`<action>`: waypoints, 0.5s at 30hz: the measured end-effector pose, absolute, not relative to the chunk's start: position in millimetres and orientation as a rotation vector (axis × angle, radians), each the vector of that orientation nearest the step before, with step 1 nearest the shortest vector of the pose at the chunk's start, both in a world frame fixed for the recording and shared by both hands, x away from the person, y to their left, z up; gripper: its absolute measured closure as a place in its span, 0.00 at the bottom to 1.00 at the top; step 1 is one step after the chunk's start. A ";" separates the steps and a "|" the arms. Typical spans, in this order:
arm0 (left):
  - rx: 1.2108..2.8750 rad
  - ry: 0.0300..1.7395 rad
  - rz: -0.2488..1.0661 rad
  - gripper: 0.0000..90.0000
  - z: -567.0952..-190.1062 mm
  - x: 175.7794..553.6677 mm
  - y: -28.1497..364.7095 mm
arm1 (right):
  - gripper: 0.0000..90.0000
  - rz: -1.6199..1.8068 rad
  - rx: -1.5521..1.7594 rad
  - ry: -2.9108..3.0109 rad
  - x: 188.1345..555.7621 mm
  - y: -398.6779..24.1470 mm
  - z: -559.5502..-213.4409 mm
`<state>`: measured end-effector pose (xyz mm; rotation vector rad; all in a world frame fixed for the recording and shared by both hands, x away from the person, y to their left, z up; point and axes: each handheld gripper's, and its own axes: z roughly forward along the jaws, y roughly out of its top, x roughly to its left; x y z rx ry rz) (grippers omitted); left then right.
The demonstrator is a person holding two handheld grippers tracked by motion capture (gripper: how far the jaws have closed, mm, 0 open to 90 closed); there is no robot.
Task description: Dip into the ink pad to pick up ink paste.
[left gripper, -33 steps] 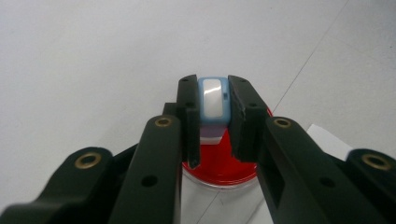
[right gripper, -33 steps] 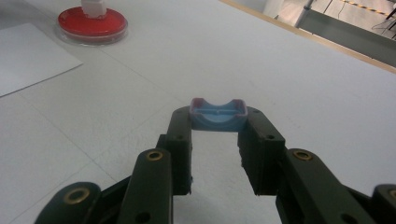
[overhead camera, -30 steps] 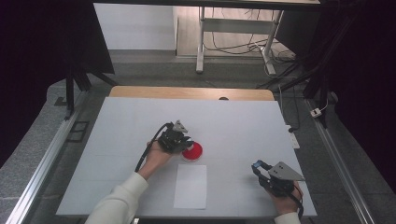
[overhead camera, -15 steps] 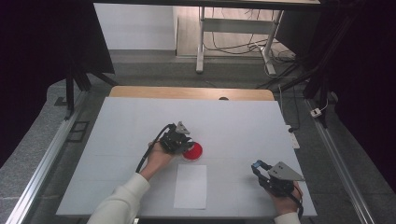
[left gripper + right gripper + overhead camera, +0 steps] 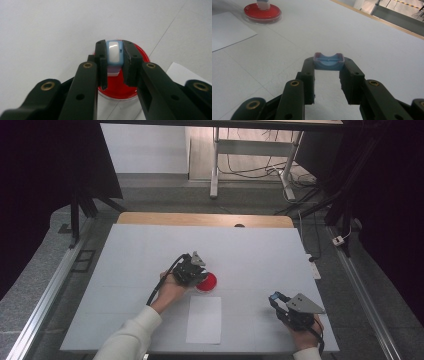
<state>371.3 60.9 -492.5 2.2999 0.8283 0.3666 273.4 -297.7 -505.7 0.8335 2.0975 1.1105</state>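
Red ink pad (image 5: pixel 206 282) sat mid-surface, just beyond the white sheet (image 5: pixel 204 319) | left gripper (image 5: pixel 114 65) jaws clamped on blue-white stamp (image 5: pixel 114 53), upright directly over pad | right gripper (image 5: pixel 328 67) jaws pinched blue cap (image 5: pixel 328 61) near right front corner, well apart

Lab recording bay, white-topped table (image 5: pixel 150 245), aluminium frame rails (image 5: pixel 45 305), black curtains (image 5: pixel 45 180) (cables (image 5: pixel 250 167) behind)

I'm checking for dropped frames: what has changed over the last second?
Nothing visibly changed: the left gripper stays shut on the stamp over the red ink pad, and the right gripper keeps holding the blue cap.
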 end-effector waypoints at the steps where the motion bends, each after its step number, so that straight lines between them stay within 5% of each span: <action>1: 2.299 0.828 0.369 0.84 -492.7 371.1 60.6 | 0.72 1.112 0.833 2.097 273.5 -297.5 -505.8; 15: 2.282 0.843 0.341 0.84 -494.1 372.4 63.7 | 0.72 1.110 0.831 2.101 274.0 -296.8 -506.1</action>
